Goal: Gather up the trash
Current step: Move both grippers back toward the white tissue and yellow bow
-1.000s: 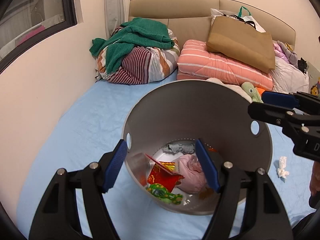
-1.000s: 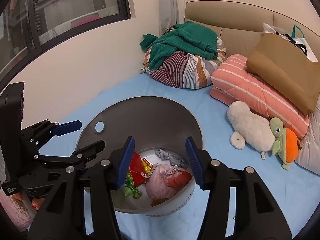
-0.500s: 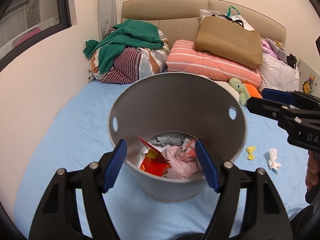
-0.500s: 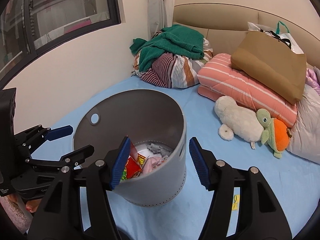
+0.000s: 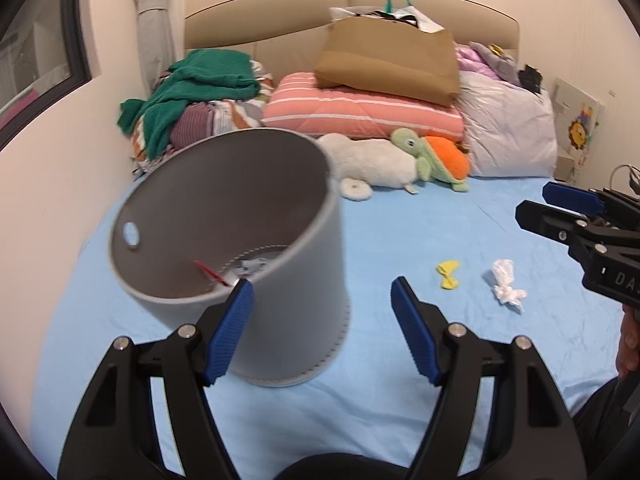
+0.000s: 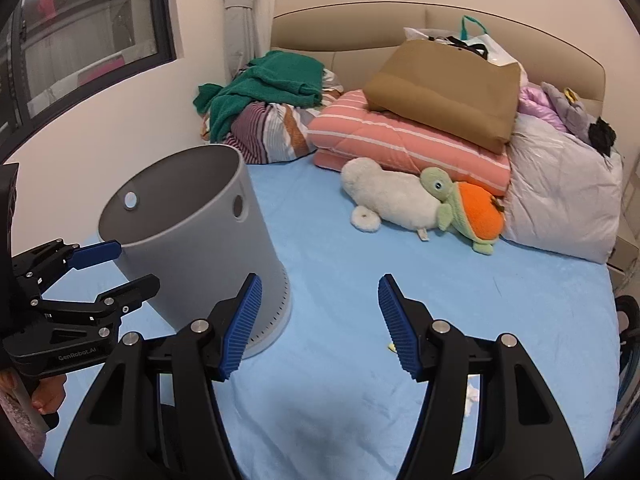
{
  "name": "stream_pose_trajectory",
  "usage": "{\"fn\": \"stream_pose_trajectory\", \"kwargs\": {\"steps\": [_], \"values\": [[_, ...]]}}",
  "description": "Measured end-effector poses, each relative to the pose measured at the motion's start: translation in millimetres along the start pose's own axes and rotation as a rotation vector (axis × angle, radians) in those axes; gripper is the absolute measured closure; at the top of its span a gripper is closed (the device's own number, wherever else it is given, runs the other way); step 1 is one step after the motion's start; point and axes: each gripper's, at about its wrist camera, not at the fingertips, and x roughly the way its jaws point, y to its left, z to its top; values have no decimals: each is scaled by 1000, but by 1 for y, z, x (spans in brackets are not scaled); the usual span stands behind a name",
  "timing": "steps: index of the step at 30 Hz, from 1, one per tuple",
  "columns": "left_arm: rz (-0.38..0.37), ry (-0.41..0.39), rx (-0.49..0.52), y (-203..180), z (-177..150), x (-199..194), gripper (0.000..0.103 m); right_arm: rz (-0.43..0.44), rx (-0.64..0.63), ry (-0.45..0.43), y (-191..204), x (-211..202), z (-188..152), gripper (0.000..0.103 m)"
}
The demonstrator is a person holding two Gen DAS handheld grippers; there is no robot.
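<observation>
A grey round bin [image 5: 280, 280] stands on the blue bed sheet with a red wrapper and other trash showing inside. My left gripper [image 5: 320, 282] hangs open and empty just right of the bin, its left finger in front of the bin's rim. Right of it on the sheet lie a yellow wrapper [image 5: 448, 274] and a crumpled white tissue [image 5: 506, 286]. My right gripper [image 6: 319, 277] is open and empty over bare sheet, with the bin [image 6: 200, 240] to its left. The tissue [image 6: 472, 396] peeks out under its right finger.
At the head of the bed lie a white plush [image 6: 392, 200], a green and orange turtle plush [image 6: 468, 208], a striped pink quilt [image 6: 400, 144], a brown bag [image 6: 448, 92] and a green sweater on a bundle [image 6: 272, 84]. A wall with a window runs along the left.
Both grippers swung right, away from above the bin, which slid to the left of both views. The yellow wrapper and white tissue came into view. The right jaws stand slightly wider.
</observation>
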Motion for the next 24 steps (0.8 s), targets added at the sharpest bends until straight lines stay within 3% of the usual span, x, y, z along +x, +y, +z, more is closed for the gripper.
{"fn": "stream_pose_trajectory", "kwargs": {"steps": [10,24], "values": [[-76,39,94,-89,0,32,32,-129,148,17,-92,-15,-54,44],[-124,166,163,-173,-5,123,32,-169,296,122,-179,40,-116,44]]}}
